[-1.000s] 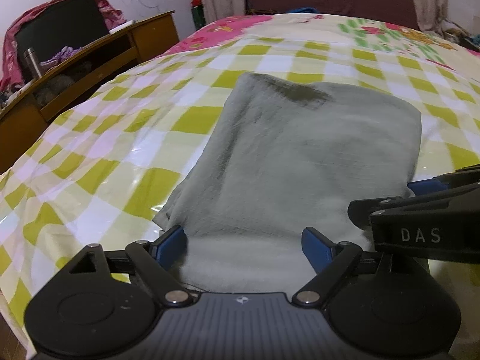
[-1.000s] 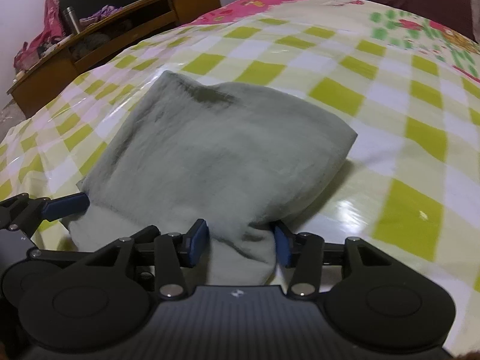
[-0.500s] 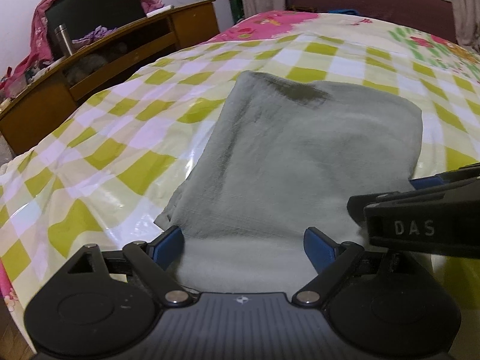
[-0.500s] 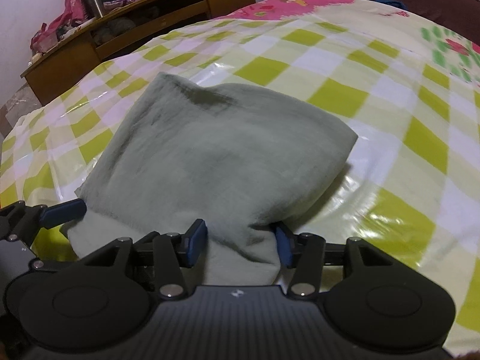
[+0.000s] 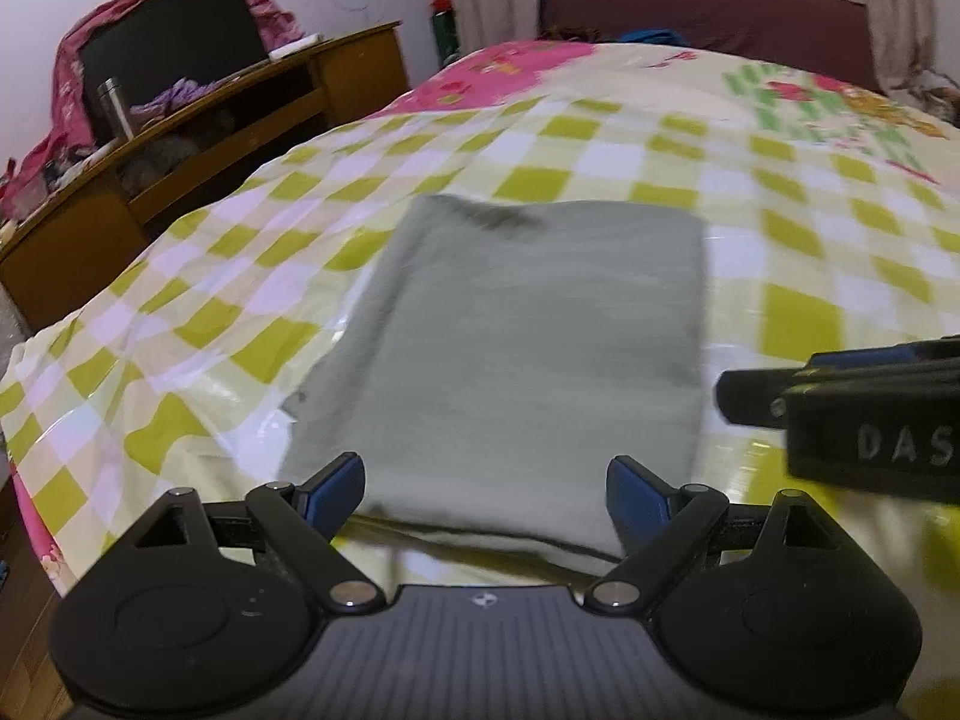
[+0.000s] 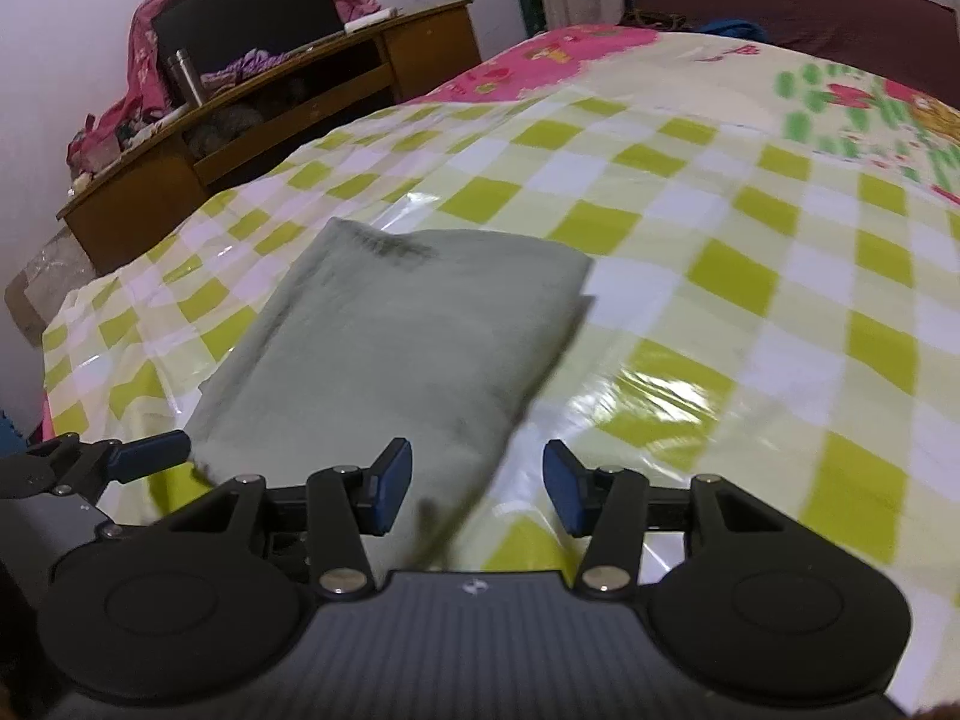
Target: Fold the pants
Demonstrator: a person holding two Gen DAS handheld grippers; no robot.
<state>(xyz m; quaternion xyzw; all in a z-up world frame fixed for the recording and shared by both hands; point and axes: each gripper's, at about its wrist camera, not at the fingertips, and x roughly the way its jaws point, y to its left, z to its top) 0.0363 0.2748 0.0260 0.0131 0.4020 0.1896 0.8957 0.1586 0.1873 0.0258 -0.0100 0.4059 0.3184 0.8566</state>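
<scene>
The grey-green pants (image 5: 528, 348) lie folded into a flat rectangle on the yellow-checked bed cover (image 5: 228, 336); they also show in the right wrist view (image 6: 396, 354). My left gripper (image 5: 485, 495) is open and empty, raised just in front of the near edge of the pants. My right gripper (image 6: 477, 486) is open and empty over the near right corner of the pants. The right gripper shows side-on in the left wrist view (image 5: 840, 396), and a left finger (image 6: 150, 450) shows at the left of the right wrist view.
A wooden desk (image 5: 198, 138) with a steel flask (image 5: 114, 108), clothes and a dark screen stands left of the bed. A dark red headboard (image 5: 708, 18) and curtains are behind. The bed's left edge (image 5: 36, 480) drops off near my left gripper.
My right gripper has opened and let go of the pants' corner. Both grippers have lifted and drawn back, and the pants now lie flat.
</scene>
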